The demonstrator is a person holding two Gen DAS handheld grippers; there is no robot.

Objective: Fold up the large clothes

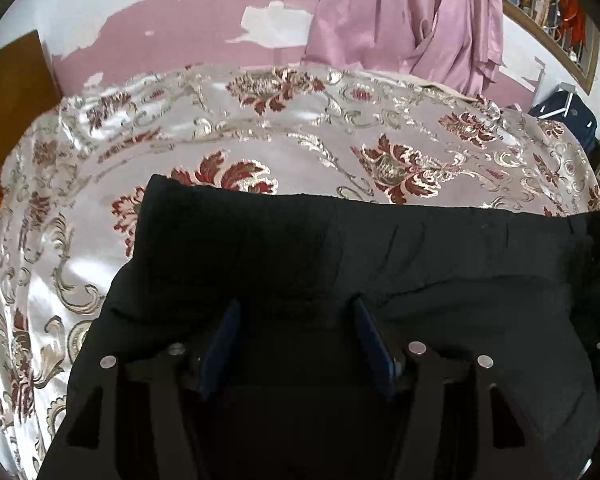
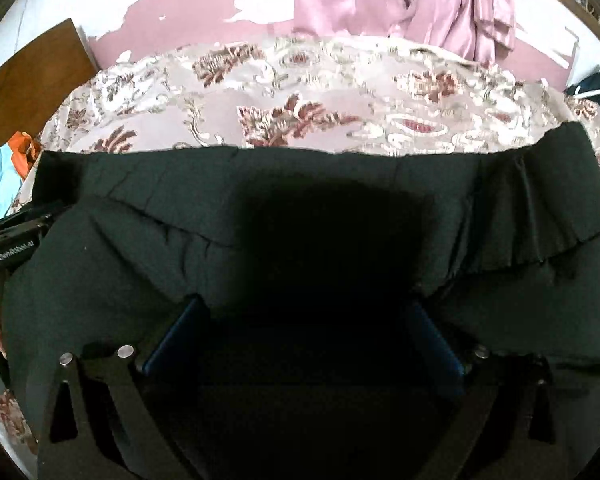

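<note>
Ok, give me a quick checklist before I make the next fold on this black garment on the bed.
1. Black garment lying on the floral bedspread: ok.
2. Far edge straight: ok.
3. Fabric smooth: not ok, pleated bunching at the right side.
4. Left gripper open over the cloth, nothing pinched: ok.
5. Right gripper open wide: ok.
6. Near edge of the garment aligned: cannot tell, hidden below the grippers.
</note>
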